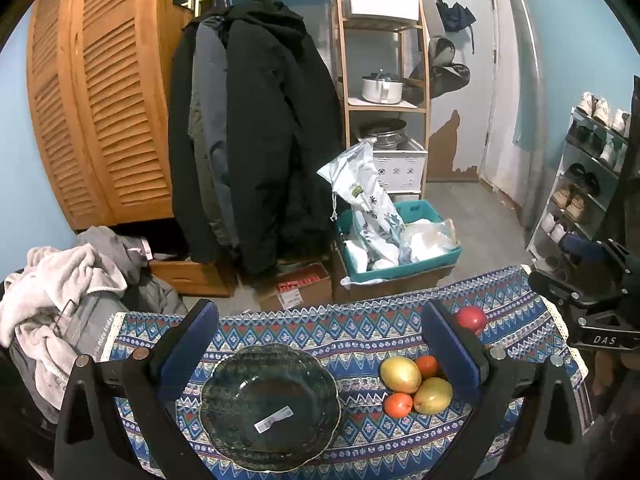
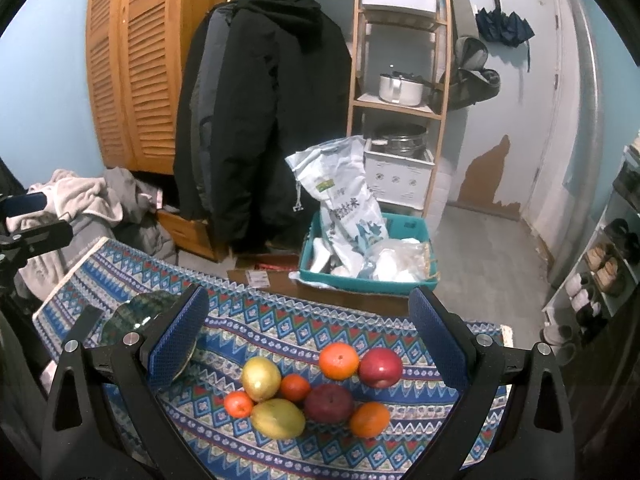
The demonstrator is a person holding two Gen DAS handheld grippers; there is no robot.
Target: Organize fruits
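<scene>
Seven fruits point(image 2: 316, 392), yellow, orange, red, clustered

Pale blue walls point(image 1: 16, 128) all round, with paint peeled off to brown low down by the white door point(image 2: 540, 92) at about 2 o'clock. Louvered wooden wardrobe point(image 1: 100, 100) at 10 o'clock, dark coats point(image 1: 260, 128) on a rail at 12, a bamboo shelf unit point(image 1: 384, 108) beside them. Grey concrete floor point(image 2: 488, 256). Shoe rack point(image 1: 580, 176) at 3 o'clock.

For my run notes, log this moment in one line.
left gripper: open over bowl | right gripper: open over fruits | bowl: empty
</scene>
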